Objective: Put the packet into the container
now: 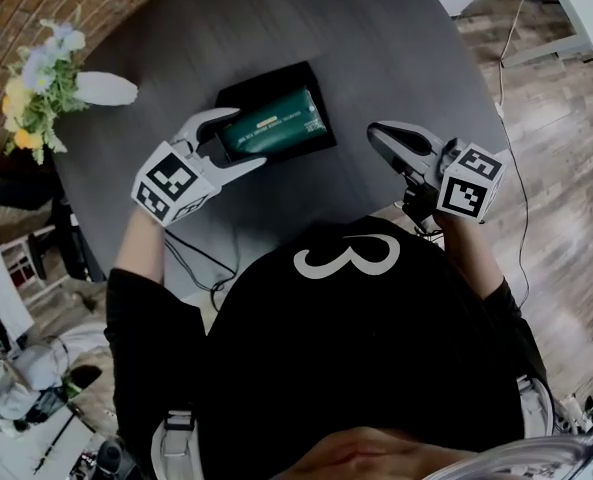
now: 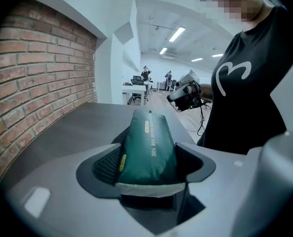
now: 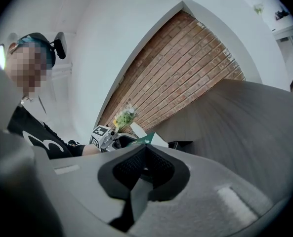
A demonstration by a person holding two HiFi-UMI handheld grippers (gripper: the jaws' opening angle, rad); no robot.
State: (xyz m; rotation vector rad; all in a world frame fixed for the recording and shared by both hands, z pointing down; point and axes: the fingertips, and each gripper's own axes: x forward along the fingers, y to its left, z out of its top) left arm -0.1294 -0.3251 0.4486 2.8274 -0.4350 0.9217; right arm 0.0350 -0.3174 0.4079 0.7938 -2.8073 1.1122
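A green packet (image 1: 276, 123) lies lengthways over the black container (image 1: 261, 83) on the dark round table (image 1: 406, 48). My left gripper (image 1: 241, 140) reaches in from the left, its jaws set wide and closed on the packet's near end. In the left gripper view the packet (image 2: 148, 149) fills the space between the two pads, white seal edge toward the camera. My right gripper (image 1: 381, 138) hovers to the right of the container, apart from it, shut with nothing in it. Its pads (image 3: 136, 167) meet in the right gripper view.
A bunch of flowers (image 1: 36, 88) in a white vase (image 1: 106, 88) stands at the table's left edge by the brick wall. A cable (image 1: 191, 258) hangs off the table's near edge. Wooden floor (image 1: 556, 168) lies to the right.
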